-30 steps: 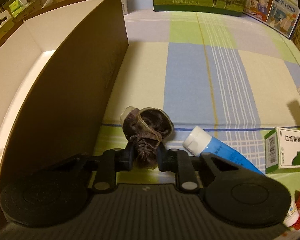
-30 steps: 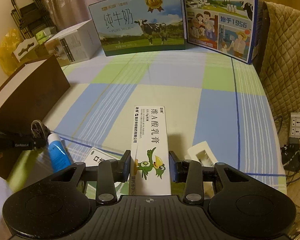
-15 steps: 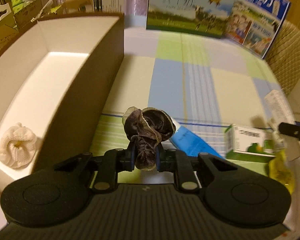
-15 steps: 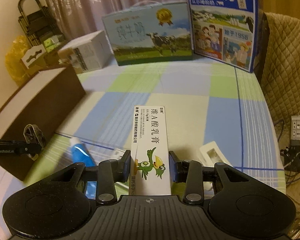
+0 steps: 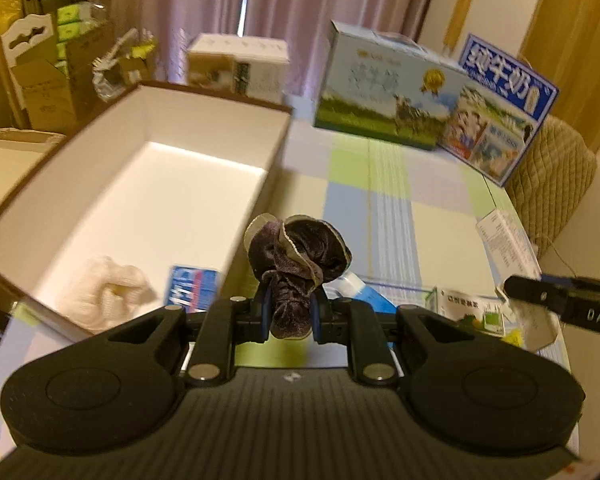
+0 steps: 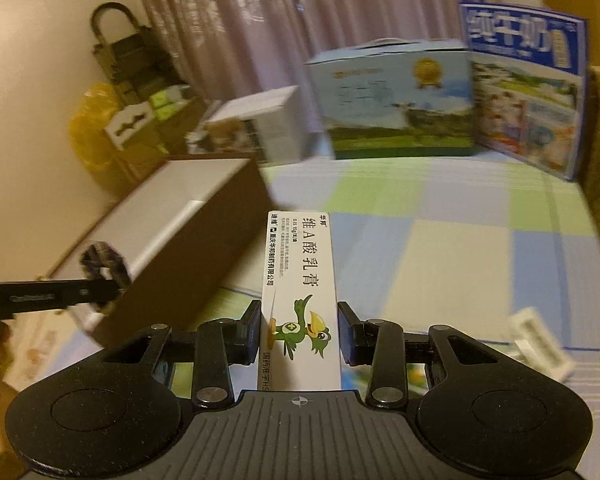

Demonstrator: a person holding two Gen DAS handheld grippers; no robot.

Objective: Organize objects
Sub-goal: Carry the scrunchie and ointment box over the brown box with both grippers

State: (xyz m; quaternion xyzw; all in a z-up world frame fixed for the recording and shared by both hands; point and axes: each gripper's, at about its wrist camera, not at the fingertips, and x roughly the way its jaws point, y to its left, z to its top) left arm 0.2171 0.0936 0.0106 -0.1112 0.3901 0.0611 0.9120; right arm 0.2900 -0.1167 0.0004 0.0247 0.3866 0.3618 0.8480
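Gripping scrunchie (image 5: 296,256) beside box rim (image 5: 260,204)

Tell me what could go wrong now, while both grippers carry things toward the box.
The left gripper pinches only the bottom of the dark scrunchie; it may slip out before the box. The right gripper holds a long carton low, so it might tip or hit the box wall.

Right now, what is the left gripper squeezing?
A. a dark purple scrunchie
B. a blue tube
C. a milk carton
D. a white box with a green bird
A: in the left wrist view, the left gripper is pinched shut on the dark purple scrunchie, held up beside the open box.
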